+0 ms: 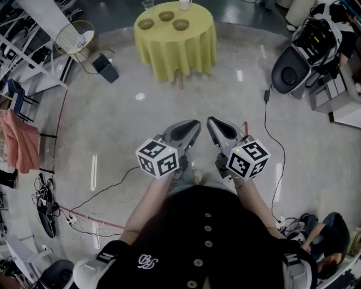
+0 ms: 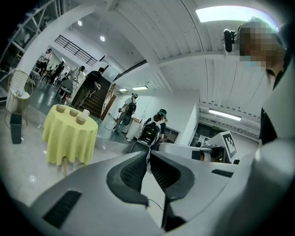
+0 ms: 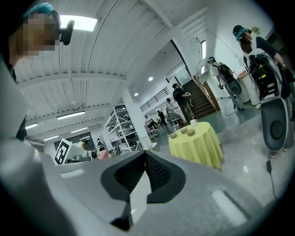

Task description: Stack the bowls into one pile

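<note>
- see three bowls [image 1: 181, 24] apart on the yellow table [image 1: 175, 53], well ahead.
- note left gripper [image 2: 147, 154] and right gripper [image 3: 145, 155] pinched closed, empty.
- expect light, stiff, slick, perhaps breakable; pinch at a rim.

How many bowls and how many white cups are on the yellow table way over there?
Bowls: 3
White cup: 1
Total: 4
</note>
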Available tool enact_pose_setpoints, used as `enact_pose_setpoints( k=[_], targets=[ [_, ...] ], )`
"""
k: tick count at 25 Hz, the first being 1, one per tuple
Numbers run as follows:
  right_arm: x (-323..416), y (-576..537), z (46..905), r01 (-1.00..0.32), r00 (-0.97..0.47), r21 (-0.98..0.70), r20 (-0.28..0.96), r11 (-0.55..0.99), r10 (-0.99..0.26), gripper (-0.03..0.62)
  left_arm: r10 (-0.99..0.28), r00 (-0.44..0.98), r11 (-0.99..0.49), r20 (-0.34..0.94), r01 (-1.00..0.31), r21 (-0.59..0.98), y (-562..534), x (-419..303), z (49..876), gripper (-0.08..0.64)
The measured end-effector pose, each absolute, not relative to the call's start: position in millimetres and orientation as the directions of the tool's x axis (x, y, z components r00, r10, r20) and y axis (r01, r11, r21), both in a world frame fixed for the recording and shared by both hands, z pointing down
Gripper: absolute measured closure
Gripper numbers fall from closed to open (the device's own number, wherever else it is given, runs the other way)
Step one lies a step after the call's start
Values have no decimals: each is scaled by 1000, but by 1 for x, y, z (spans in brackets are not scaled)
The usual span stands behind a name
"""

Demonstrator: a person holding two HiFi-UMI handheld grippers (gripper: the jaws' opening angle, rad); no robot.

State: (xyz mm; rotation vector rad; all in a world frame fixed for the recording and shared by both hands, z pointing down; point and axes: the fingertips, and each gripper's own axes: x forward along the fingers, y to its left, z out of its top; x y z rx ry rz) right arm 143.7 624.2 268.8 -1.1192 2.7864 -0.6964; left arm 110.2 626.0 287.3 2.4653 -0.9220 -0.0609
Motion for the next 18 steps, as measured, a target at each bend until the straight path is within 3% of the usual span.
enact_pose_setpoints(
  k=[7, 18],
  targets=[
    [148, 620, 275, -662, -717, -439, 134, 607, -684, 589, -627, 768, -633, 131, -600, 489, 623, 110, 291, 528],
    [117, 467, 291, -697, -681, -420, 133, 581, -720, 589, -625, 773, -641, 112, -589, 492, 464, 80, 302, 528]
  ],
)
